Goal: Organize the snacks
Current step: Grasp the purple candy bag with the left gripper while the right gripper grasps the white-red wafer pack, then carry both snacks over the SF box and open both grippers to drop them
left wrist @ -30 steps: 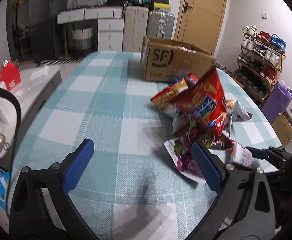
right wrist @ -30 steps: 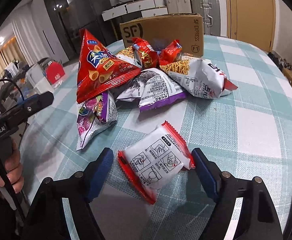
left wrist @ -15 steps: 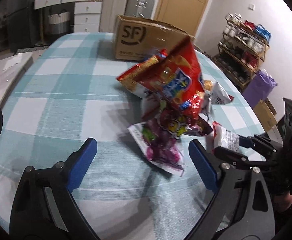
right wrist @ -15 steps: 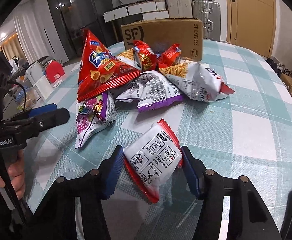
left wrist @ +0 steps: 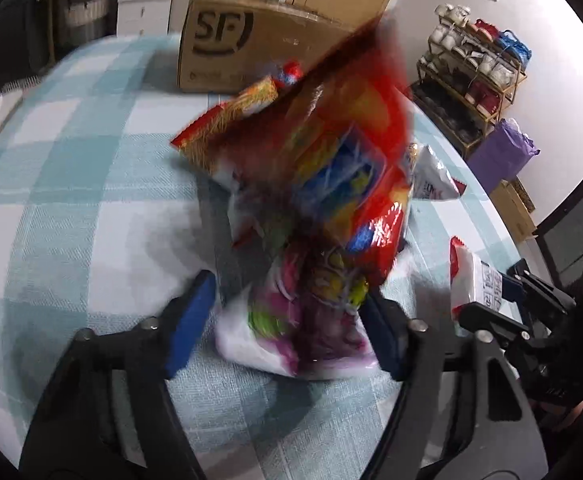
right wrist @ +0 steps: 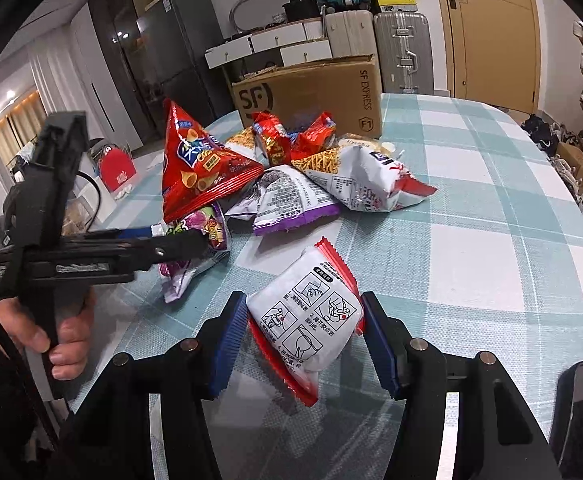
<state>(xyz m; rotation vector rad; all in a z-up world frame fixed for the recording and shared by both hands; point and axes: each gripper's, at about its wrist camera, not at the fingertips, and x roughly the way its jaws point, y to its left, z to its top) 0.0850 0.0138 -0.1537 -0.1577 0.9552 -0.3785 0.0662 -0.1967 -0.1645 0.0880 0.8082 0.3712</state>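
Picking-up is the step in hand: the right gripper (right wrist: 305, 344) is clamped on the white sachet (right wrist: 309, 318), while the left gripper (left wrist: 287, 320) closes around the purple packet (left wrist: 311, 320) on the checked table (left wrist: 71, 220), contact blurred. Next, probably, both go into the cardboard box (right wrist: 315, 92).

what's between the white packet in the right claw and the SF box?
Right wrist view: the snack pile lies between the white packet and the SF box, nearest a purple-edged bag, with bare tablecloth before it.

Snack pile (right wrist: 275, 184) on table (right wrist: 491, 216) before box (right wrist: 311, 96); lone packet (right wrist: 311, 320) nearer — right of gripper (right wrist: 179, 248).
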